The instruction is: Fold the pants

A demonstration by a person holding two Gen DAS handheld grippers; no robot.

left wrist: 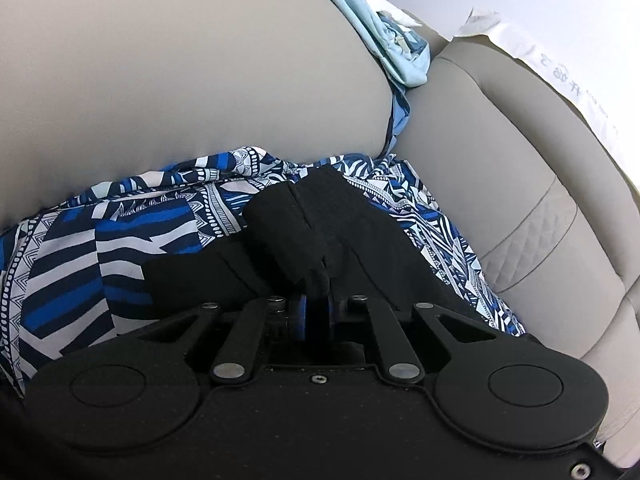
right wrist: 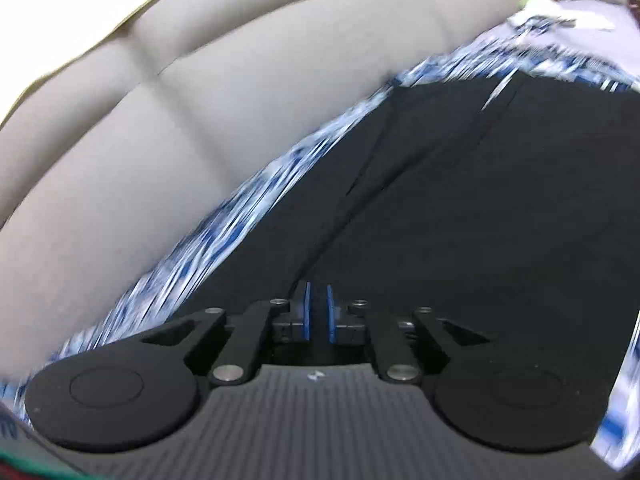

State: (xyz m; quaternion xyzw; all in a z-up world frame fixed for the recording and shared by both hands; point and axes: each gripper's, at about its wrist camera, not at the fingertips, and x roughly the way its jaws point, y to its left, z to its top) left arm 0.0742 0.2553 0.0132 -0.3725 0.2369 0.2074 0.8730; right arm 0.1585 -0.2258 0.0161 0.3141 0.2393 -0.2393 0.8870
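Observation:
The black pants (left wrist: pixel 320 220) lie on a blue-and-white patterned cloth (left wrist: pixel 120 232) spread over a grey sofa seat. My left gripper (left wrist: pixel 316 292) is shut on a bunched fold of the black pants, which rises in front of its blue pads. In the right wrist view the black pants (right wrist: pixel 480 220) spread flat ahead, with seams running away from me. My right gripper (right wrist: pixel 318 312) has its blue pads close together with a narrow dark gap; black fabric seems to sit between them. The right wrist view is motion-blurred.
The grey sofa backrest (left wrist: pixel 180 60) rises behind the cloth, with a seat cushion (left wrist: pixel 500 160) to the right. A light blue garment (left wrist: pixel 384 40) is tucked in the gap between cushions. The patterned cloth (right wrist: pixel 240 220) borders the sofa back (right wrist: pixel 200 100).

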